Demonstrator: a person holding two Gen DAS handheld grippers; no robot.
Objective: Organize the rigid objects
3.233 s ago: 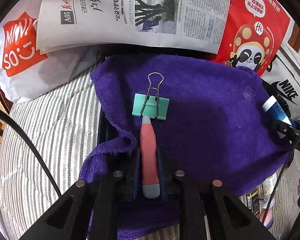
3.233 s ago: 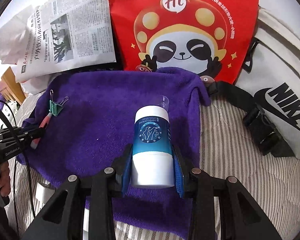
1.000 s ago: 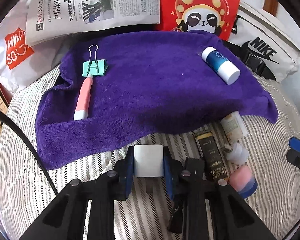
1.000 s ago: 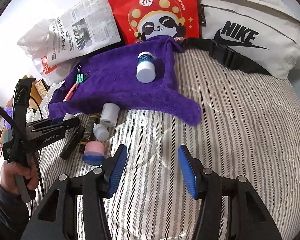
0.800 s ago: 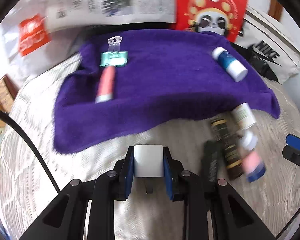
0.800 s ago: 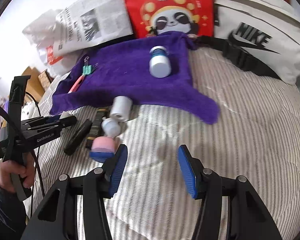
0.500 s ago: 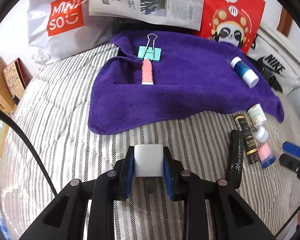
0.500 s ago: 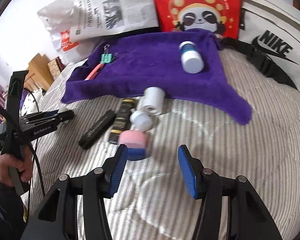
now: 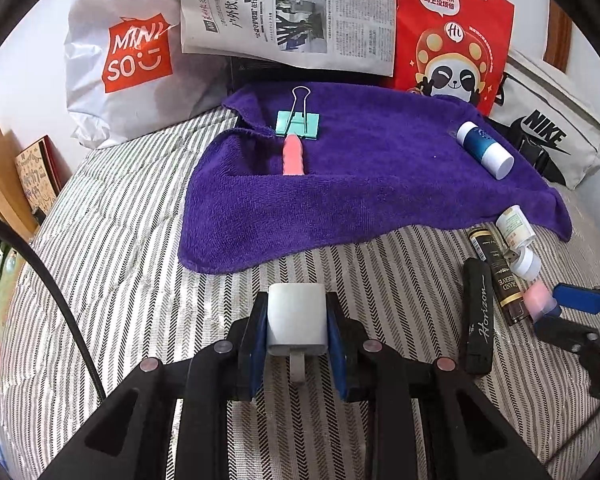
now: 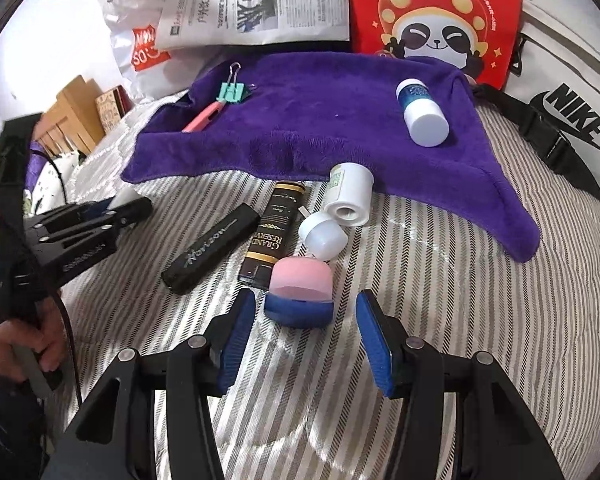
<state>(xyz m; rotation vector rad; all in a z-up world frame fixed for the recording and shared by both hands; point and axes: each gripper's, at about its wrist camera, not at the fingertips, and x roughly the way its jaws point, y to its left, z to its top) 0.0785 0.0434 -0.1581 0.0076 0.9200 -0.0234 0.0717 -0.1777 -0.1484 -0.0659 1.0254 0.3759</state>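
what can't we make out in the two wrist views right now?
- Pink-handled tool, left wrist view: near end hidden behind a fold of the purple towel.
- White block in the left gripper: its underside is hidden by the block itself; what it is cannot be told.
- Small white bottle, right wrist view: label too small to read.
- Newspaper: cut off by the top edge.

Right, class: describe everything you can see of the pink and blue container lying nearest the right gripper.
The pink and blue container is short and round, apparently plastic, with a pale pink section joined to a dark blue one. It lies on its side on the striped bedcover, off the purple towel. Its pink end sits against the black and gold box and the small white cap. The right gripper is open, not touching it.
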